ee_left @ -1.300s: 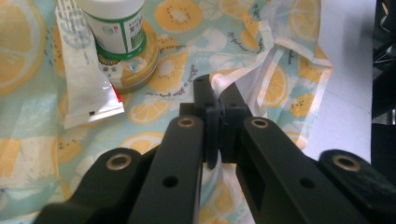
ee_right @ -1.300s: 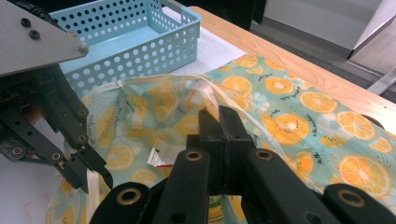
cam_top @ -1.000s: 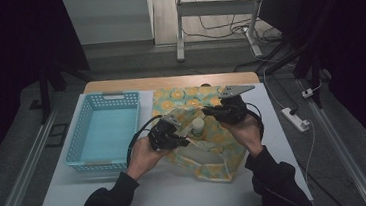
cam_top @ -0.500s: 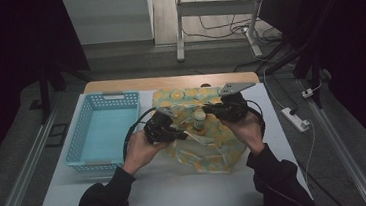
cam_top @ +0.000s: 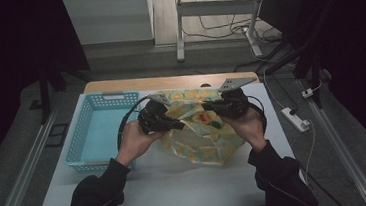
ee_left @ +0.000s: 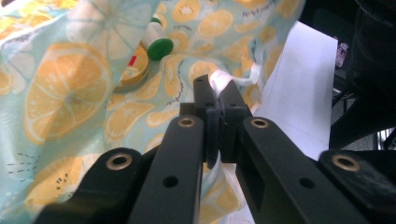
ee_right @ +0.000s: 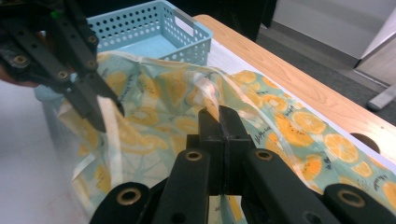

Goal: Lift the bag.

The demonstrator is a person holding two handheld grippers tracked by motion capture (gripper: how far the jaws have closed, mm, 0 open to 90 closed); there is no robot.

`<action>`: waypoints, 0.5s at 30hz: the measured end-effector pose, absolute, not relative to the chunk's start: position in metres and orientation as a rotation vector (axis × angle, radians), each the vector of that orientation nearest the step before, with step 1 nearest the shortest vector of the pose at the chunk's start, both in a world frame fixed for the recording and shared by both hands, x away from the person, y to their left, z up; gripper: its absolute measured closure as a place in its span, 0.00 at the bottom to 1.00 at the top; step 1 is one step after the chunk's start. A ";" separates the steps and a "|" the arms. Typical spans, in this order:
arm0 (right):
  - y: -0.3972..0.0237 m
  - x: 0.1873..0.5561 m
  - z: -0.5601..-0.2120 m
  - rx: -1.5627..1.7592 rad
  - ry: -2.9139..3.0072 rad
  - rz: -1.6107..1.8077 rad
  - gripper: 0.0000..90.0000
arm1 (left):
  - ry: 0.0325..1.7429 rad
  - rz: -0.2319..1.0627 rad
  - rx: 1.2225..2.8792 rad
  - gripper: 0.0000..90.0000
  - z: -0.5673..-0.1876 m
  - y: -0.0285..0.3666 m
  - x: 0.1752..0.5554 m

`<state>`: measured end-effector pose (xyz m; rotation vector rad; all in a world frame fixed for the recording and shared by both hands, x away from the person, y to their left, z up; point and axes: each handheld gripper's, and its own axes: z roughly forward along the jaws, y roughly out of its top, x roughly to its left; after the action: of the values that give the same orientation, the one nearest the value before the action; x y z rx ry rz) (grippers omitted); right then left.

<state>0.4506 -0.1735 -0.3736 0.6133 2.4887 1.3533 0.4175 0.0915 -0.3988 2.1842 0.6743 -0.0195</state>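
A pale blue cloth bag printed with orange slices lies on the white table, its mouth held up between both grippers. My left gripper is shut on a white strip at the bag's rim. My right gripper is shut on the opposite rim. In the left gripper view, a small bottle with a green cap lies inside the bag beside a round yellow and red item. In the right gripper view the left gripper pinches the bag's near edge.
A light blue perforated basket stands left of the bag, with nothing visible in it. The table's wooden far edge runs behind the bag. White tabletop lies bare in front of the person. A power strip lies on the floor at right.
The left hand has risen and drawn the bag's rim up and left. The bag's mouth now stands wider between the grippers. The right hand has hardly moved.
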 end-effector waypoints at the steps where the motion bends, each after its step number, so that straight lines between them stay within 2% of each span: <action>1: -0.174 0.451 -0.373 0.608 2.492 1.361 1.00 | 0.675 -0.016 2.185 0.99 -0.397 0.092 0.418; 15: -0.172 0.451 -0.347 0.593 2.499 1.398 1.00 | 0.680 -0.025 2.115 0.99 -0.367 0.103 0.431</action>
<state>0.4514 -0.1723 -0.3466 0.5929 2.4993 1.3977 0.4314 0.1028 -0.3670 2.1153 0.6802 -0.0249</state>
